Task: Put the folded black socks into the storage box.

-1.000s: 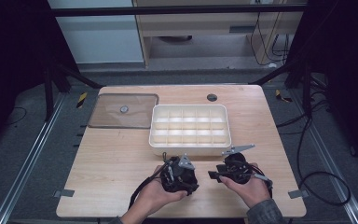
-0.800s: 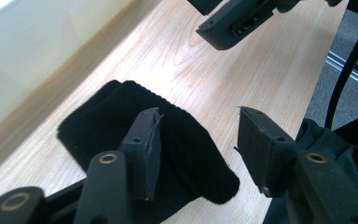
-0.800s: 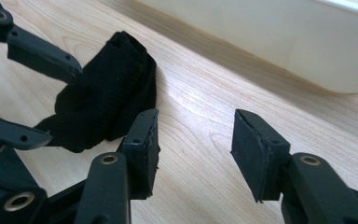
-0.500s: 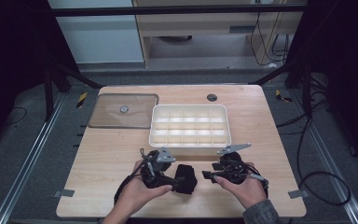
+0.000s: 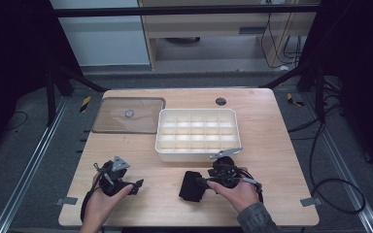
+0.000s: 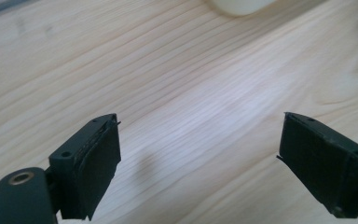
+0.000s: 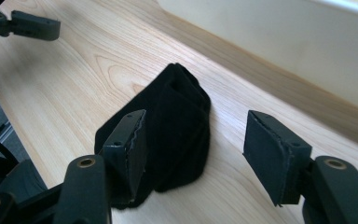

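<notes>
— Since a second ago, what has shifted on the wooden table (image 5: pixel 281 160)?

— Left gripper (image 5: pixel 137 186) has swung away to the table's left front, well apart from the folded black cloth (image 5: pixel 191 186) it was beside; its jaws have just been opening and stand wide over bare wood.

— And the other?

— Right gripper (image 7: pixel 193 156) has just been opening too: jaws apart, the cloth lying between them, against one pad but unpinched. It rests just in front of the white compartment tray (image 5: pixel 162 138), with a clear lid (image 5: pixel 108 124) to the tray's left.
</notes>
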Demonstrator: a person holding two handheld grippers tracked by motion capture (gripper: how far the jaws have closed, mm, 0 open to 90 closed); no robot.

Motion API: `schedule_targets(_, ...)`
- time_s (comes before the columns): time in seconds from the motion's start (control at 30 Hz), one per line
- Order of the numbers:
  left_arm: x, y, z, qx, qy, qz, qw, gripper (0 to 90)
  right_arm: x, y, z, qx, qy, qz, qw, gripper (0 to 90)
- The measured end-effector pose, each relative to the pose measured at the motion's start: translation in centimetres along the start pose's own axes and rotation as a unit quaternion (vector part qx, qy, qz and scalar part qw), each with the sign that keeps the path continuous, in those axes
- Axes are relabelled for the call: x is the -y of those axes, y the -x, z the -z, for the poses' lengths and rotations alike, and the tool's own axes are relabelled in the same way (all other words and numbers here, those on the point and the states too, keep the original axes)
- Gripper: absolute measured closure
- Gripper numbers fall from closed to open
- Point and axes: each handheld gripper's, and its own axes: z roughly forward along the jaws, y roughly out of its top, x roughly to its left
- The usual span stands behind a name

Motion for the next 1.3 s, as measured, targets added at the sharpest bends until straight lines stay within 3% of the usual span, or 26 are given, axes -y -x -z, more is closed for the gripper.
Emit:
schedule_targets(0.27,0.9,-0.9,-0.4,-0.010,-0.008,0.015,0.9998,12.6,-0.2,-0.3,-3.0,0.001,-0.028,-0.001,0.9996,41.2)
schedule_targets(0.4,1.3,-0.8,-0.7,-0.005,-0.022,0.008,0.9997,13.0,0.0,-0.5,-3.7,-0.001,-0.028,-0.006,0.9996,41.3)
schedule_targets(0.6,1.5,-1.5,-0.6,-0.003,-0.017,0.021,0.9996,13.0,0.1,-0.7,-4.6,-0.009,-0.034,-0.014,0.9993,42.4)
schedule_targets(0.7,1.6,-1.8,-0.6,-0.001,-0.013,0.028,0.9995,13.2,0.2,-0.9,-4.9,-0.017,-0.034,-0.017,0.9991,48.0)
schedule_targets(0.83,1.7,-2.0,-0.5,-0.002,-0.013,0.032,0.9994,13.2,0.1,-1.1,-4.8,-0.030,-0.033,-0.012,0.9989,63.6)
schedule_targets(0.9,1.8,-2.1,-0.6,-0.003,-0.013,0.034,0.9993,13.1,0.1,-1.2,-4.7,-0.036,-0.034,-0.005,0.9988,66.9)
schedule_targets(1.1,1.9,-2.5,-0.6,-0.005,-0.007,0.040,0.9992,10.5,0.2,-1.5,-3.7,-0.038,-0.032,0.010,0.9987,68.3)
schedule_targets(1.3,2.0,-3.3,-1.2,-0.005,-0.009,0.043,0.9990,3.4,0.4,-0.2,-0.9,-0.016,-0.017,0.013,0.9996,68.2)
